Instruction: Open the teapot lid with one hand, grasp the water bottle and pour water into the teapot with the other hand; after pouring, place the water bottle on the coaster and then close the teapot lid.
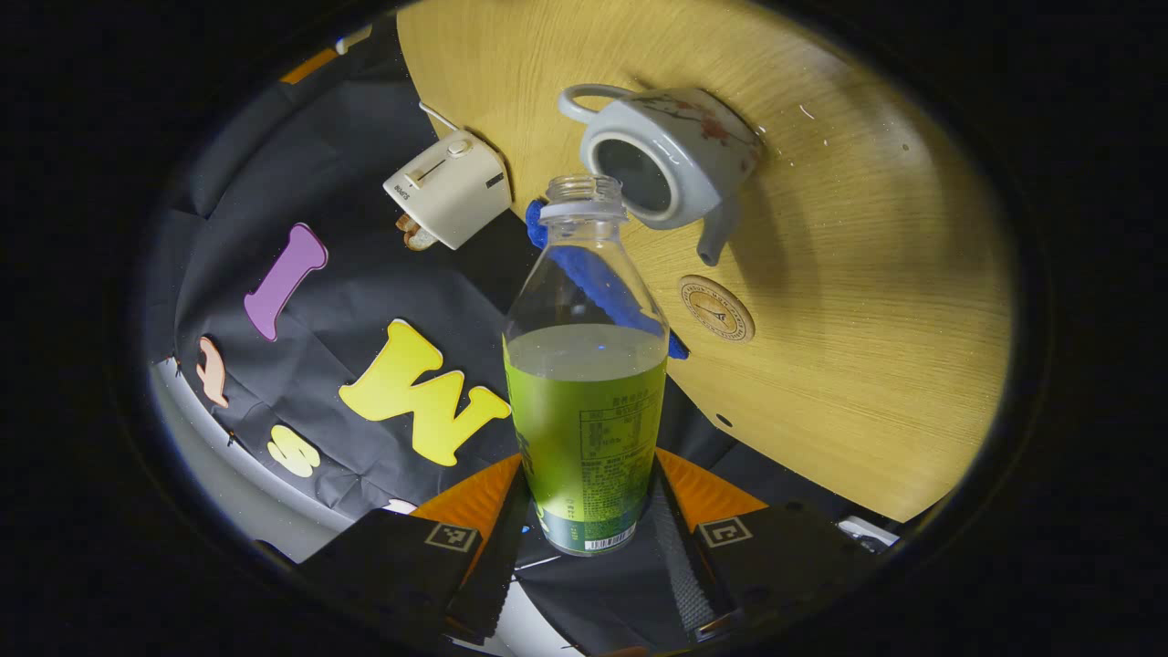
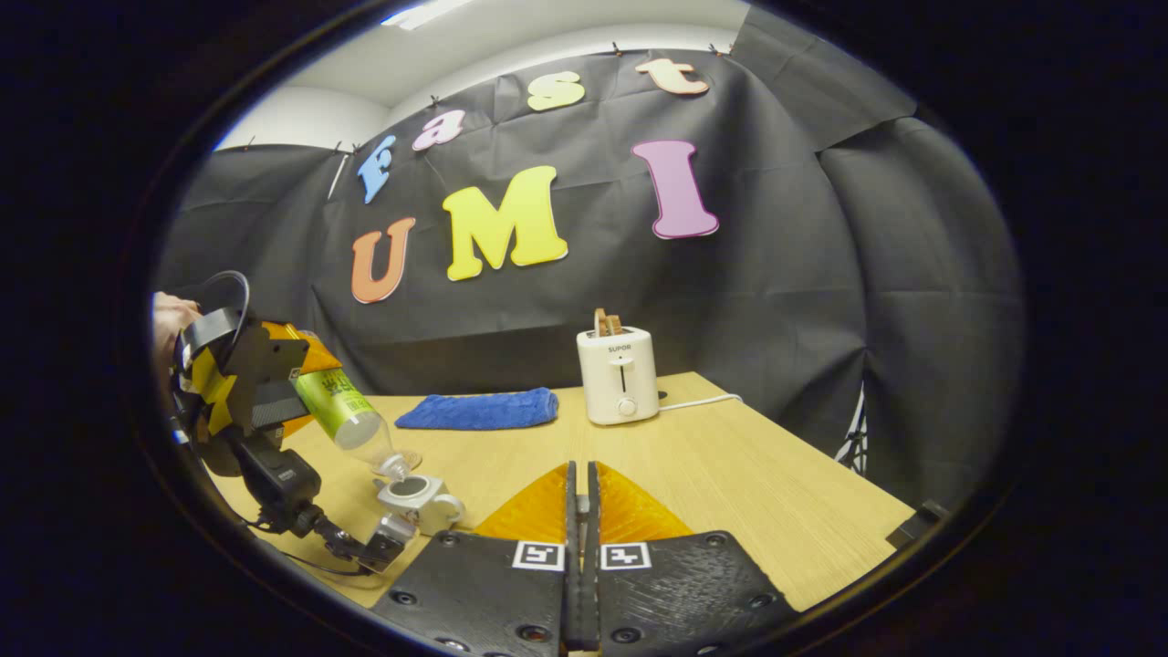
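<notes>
Gripping: the left gripper [image 1: 584, 525] has its jaws clamped on the lower body of the clear plastic water bottle with the green label [image 1: 584, 383], one finger on each side of the label.
Right jaws: the right gripper [image 2: 581, 520] has its two fingers pressed together with nothing visible between them, held above the light wooden worktop [image 2: 730, 474].
Bottle position: uncapped, tilted neck-down, its mouth just above the opening of the white ceramic teapot with a red flower pattern [image 1: 671, 155]; liquid fills roughly the lower half.
Pour status (judgement): pouring looks about to start or barely under way; no stream can be made out.
Risk, spill: the teapot opening is small, so a mouth held off centre or a fast tip would send water onto the worktop.
Risk, slip: the jaws hold a smooth label, so the bottle could rotate or slide as the weight shifts.
Risk, placement: the round brown coaster [image 1: 717, 308] lies close beside the spout; setting the bottle down could knock the teapot.
Hidden: the teapot lid cannot be located.
Hard to read: the water level inside the teapot.
Bystanders: the folded blue cloth [image 2: 479, 410] and the white toaster [image 2: 618, 376] stand well behind.
</notes>
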